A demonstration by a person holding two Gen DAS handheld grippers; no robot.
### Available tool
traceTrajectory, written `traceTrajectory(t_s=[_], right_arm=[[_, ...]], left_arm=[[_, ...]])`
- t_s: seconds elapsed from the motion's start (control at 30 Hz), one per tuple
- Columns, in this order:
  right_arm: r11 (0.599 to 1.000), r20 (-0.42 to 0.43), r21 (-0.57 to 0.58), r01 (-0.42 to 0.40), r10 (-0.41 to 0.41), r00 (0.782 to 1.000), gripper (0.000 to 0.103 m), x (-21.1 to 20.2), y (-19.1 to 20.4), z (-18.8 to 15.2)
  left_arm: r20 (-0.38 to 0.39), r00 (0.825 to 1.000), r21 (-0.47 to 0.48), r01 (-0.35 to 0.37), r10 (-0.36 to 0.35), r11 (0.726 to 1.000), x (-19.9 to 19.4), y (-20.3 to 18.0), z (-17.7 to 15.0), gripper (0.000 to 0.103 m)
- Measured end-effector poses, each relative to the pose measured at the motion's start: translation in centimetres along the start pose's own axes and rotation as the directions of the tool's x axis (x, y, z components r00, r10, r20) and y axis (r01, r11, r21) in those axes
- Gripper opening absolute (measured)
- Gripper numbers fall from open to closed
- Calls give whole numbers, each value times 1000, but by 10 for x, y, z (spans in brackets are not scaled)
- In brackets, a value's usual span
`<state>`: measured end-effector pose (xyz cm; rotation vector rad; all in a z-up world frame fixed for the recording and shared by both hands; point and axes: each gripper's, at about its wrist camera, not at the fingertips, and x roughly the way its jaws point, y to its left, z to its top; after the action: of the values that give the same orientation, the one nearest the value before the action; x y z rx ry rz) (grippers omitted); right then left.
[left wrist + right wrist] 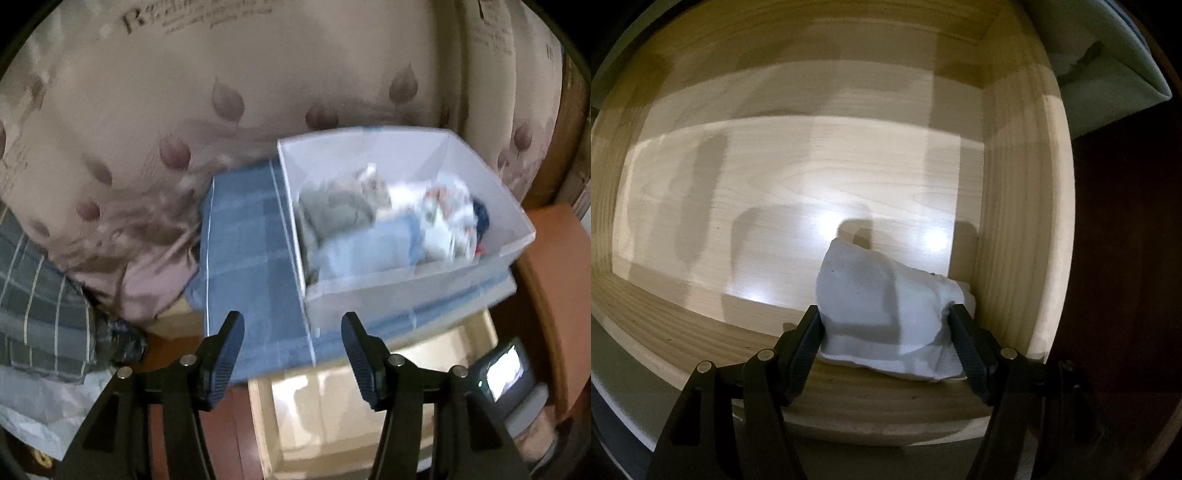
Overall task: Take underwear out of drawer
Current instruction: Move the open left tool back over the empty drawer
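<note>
1. The clothes in the clear plastic box (413, 162) are blurred; grey, pale blue, white patterned and dark blue pieces show, but what each one is cannot be made out.
2. The left view shows only a near corner of the open wooden drawer (332, 413), cut off by the picture's lower edge and by the tongs.
3. The white underwear (882, 314) lies folded in the drawer (812, 166), near its right-hand wall and against the near one. Its near edge is hidden behind that wall's rim.
4. Its long axis runs across the right view, from one finger to the other; which end is the waistband cannot be told.
5. The right gripper (888, 350) points down with a finger at each side of the underwear; whether the pads press on it cannot be told.
6. The left gripper (293, 362) stands apart and empty above a blue checked cloth (247, 258).
</note>
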<state>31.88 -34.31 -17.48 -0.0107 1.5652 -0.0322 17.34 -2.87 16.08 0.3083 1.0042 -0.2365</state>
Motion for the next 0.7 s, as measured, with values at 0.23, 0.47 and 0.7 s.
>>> traceTrajectory(t_s=[0.23, 0.47, 0.7], right_arm=[[1000, -42, -27, 16, -18, 999, 67, 2, 8, 9], [999, -84, -44, 31, -34, 996, 70, 7, 17, 29], [998, -96, -53, 43, -48, 994, 70, 5, 31, 44]], left_arm=[[-100, 995, 30, -22, 25, 999, 35, -18, -72, 56], [-172, 985, -81, 18, -32, 997, 72, -31, -114, 56], [-192, 981, -176, -21, -14, 984, 95, -31, -136, 56]])
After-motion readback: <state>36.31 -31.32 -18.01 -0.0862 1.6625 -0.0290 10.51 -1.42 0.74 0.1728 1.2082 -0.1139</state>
